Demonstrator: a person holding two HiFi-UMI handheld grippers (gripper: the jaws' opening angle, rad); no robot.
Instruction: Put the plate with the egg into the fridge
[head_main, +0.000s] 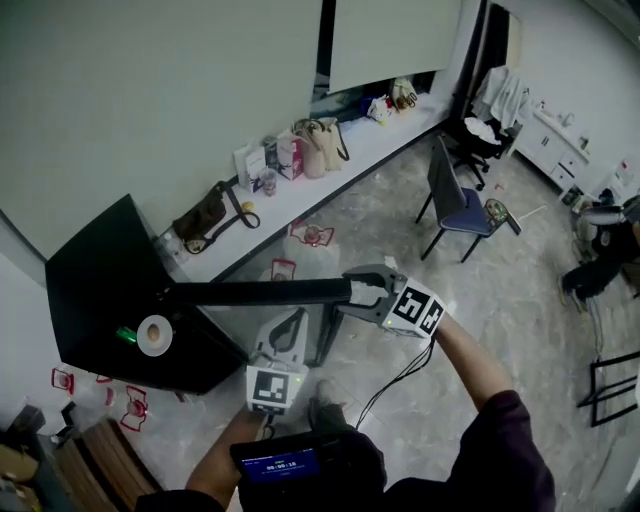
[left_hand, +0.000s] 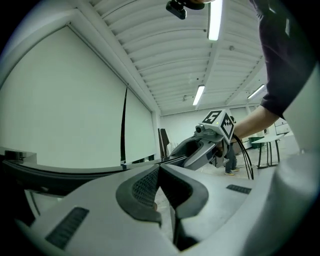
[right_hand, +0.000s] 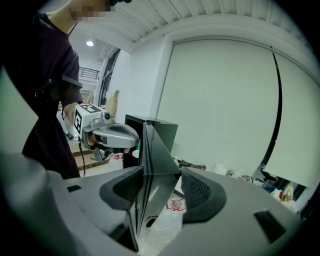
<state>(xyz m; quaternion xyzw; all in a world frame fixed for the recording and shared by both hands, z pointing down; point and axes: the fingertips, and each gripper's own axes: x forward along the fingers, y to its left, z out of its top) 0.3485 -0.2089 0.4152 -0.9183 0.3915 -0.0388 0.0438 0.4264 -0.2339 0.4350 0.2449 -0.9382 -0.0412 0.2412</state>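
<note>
The only print is the black-and-white square markers on each tool's cube, plus a small screen (head_main: 280, 466) at the near edge whose blue digits are too small to read. Packets on the far counter (head_main: 330, 170) show no legible labels. The right tool (head_main: 352, 292) is clamped on the free edge of the open door (head_main: 260, 292) of the black fridge (head_main: 100, 290). The left tool (head_main: 290, 322), just near of the door, has its jaws together with nothing in them. A white round plate (head_main: 153, 335) sits at the fridge's open front beside something green (head_main: 126, 335). What lies on it is too small to tell, and the fridge's interior is hidden.
</note>
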